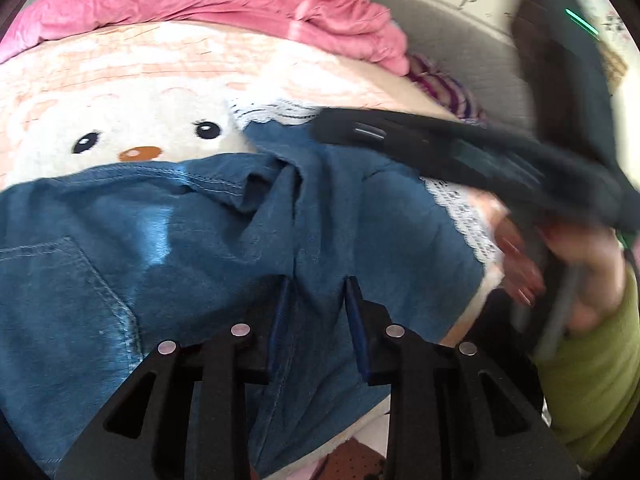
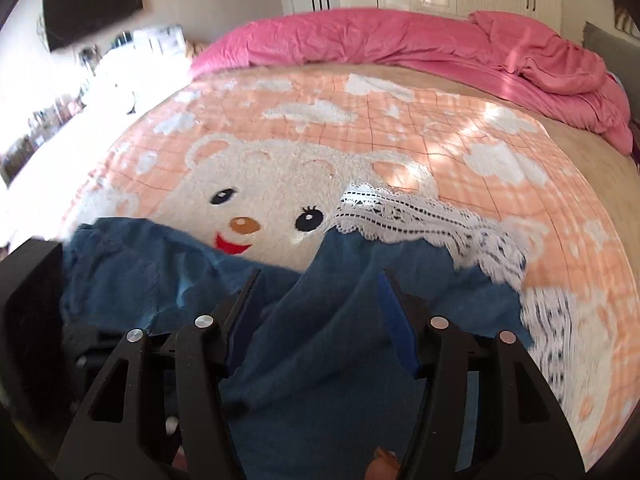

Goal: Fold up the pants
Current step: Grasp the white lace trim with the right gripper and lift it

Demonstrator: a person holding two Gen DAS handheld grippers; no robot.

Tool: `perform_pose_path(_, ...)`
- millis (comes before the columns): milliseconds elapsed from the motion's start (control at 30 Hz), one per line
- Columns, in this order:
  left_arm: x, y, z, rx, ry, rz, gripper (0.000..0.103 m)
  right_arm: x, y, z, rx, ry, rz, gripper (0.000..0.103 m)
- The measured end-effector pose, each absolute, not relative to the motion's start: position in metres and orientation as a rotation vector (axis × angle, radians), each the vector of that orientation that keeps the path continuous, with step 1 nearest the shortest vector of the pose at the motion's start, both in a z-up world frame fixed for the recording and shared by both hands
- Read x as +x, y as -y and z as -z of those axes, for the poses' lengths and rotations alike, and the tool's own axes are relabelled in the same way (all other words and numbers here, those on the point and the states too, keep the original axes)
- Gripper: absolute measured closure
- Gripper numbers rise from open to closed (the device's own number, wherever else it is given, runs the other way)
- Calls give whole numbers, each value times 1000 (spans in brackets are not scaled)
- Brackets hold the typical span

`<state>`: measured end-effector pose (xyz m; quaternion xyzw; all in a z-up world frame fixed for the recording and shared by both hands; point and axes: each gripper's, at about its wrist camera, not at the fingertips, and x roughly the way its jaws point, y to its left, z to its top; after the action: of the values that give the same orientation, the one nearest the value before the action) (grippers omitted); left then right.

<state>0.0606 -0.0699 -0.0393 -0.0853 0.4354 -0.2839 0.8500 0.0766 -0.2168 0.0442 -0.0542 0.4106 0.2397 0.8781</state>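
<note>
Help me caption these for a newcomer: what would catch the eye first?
The big cartoon bear face on the peach blanket dominates the bed's middle. Blue denim pants with white lace trim lie crumpled over the near edge, under both sets of jaws. A bright pink quilt is heaped along the far side.

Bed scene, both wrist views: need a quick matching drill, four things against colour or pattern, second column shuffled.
Column 1:
1. pants
2. trim on the pants hem
3. crumpled quilt
4. blanket

Column 2:
A. pink
B. blue denim
C. peach check with a bear face
D. white lace

Pairs: 1-B, 2-D, 3-A, 4-C
</note>
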Motion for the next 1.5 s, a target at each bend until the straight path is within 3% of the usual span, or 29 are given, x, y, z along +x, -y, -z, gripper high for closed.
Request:
perform_pose_path(367,58,65,47,-191,-863,677,79,175,153,-1,-302,-962,-310,46)
perform_pose_path(400,59,65,47,-195,-861,677,76,181,154,3,-312,-970,-299,60)
perform_pose_path(433,59,64,45,-201,-861,680,76,185,156,7,-322,-974,-299,92)
perform_pose_path(467,59,63,44,-207,-860,684,76,187,163,7,-296,-975,-303,95)
perform_pose_path(533,59,61,43,-213,-858,678,74,184,186,-6,-152,-961,-332,96)
perform_pose_path(633,56,58,40,-222,-846,675,56,163,227,-35,-36,-884,-307,98)
perform_pose_path(700,58,58,40,-228,-842,676,55,146,256,-51,47,-843,-301,98)
perform_pose_path(767,54,59,38,-230,-833,681,47,125,289,-66,124,-796,-269,98)
perform_pose_path(1200,20,91,27,65,-633,731,49,27,393,-53,408,-722,-165,98)
perform_pose_path(1500,9,111,39,204,-666,688,50,-8,427,-28,486,-768,-122,98)
